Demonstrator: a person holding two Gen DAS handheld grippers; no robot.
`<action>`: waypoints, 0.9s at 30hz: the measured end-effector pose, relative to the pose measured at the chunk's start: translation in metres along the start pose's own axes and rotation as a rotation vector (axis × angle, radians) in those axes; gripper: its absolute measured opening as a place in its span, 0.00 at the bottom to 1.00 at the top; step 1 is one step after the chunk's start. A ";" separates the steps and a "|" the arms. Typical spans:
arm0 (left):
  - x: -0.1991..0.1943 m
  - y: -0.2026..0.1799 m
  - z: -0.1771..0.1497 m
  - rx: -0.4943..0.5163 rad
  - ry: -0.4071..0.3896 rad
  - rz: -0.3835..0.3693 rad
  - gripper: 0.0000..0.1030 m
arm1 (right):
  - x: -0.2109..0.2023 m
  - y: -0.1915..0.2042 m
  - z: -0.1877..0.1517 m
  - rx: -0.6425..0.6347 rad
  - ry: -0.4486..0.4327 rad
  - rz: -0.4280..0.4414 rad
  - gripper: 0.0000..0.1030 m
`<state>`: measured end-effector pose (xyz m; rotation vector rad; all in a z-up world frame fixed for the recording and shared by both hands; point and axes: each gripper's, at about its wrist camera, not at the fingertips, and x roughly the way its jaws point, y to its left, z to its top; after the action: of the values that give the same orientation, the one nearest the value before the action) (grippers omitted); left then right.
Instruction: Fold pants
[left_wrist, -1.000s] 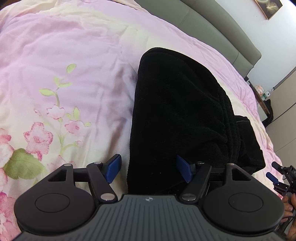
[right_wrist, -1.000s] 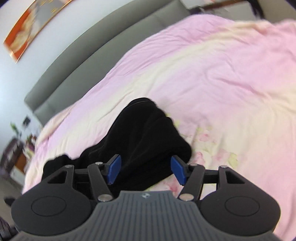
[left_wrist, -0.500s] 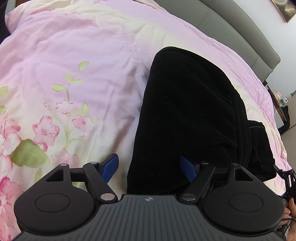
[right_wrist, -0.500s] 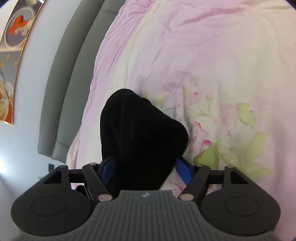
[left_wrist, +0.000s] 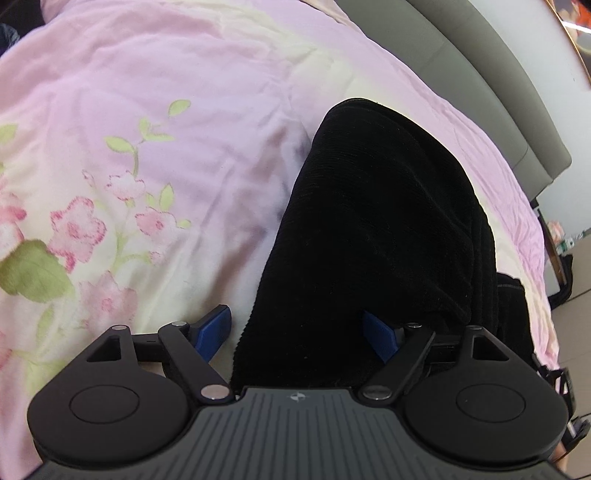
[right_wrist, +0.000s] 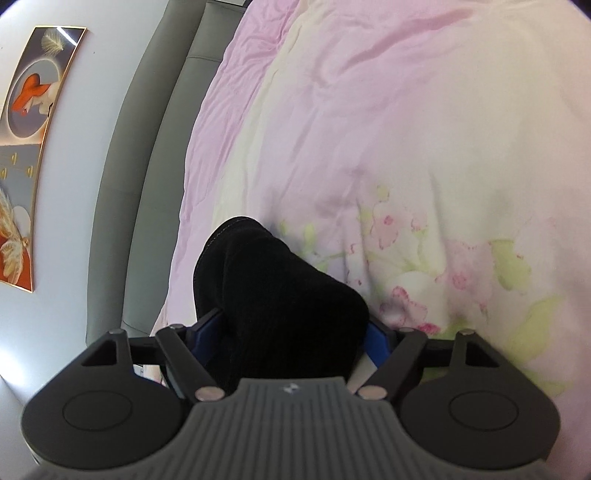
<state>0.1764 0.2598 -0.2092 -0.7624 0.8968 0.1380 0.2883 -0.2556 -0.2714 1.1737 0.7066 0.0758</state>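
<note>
Both tools, left (left_wrist: 299, 332) and right (right_wrist: 291, 338), have just widened, straddling black pants (left_wrist: 373, 236) ungripped.

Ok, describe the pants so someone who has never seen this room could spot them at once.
Find the bed, covered by a pink and cream floral duvet and backed by a grey padded headboard. On the duvet, near the headboard side, lies a long folded bundle: the black corduroy pants. They are the only dark, ribbed thing on the pale bedding.
</note>
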 end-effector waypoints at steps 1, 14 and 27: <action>0.001 -0.001 0.000 -0.013 -0.001 -0.011 0.91 | 0.002 0.000 0.000 -0.014 0.000 -0.003 0.72; -0.022 -0.016 0.000 -0.041 -0.069 -0.061 0.33 | 0.004 0.012 -0.001 -0.129 0.065 0.083 0.29; -0.030 0.006 -0.004 0.002 -0.040 0.001 0.37 | -0.040 -0.011 -0.014 0.029 0.162 -0.040 0.30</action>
<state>0.1526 0.2679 -0.1918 -0.7551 0.8590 0.1529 0.2459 -0.2648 -0.2648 1.1896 0.8762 0.1281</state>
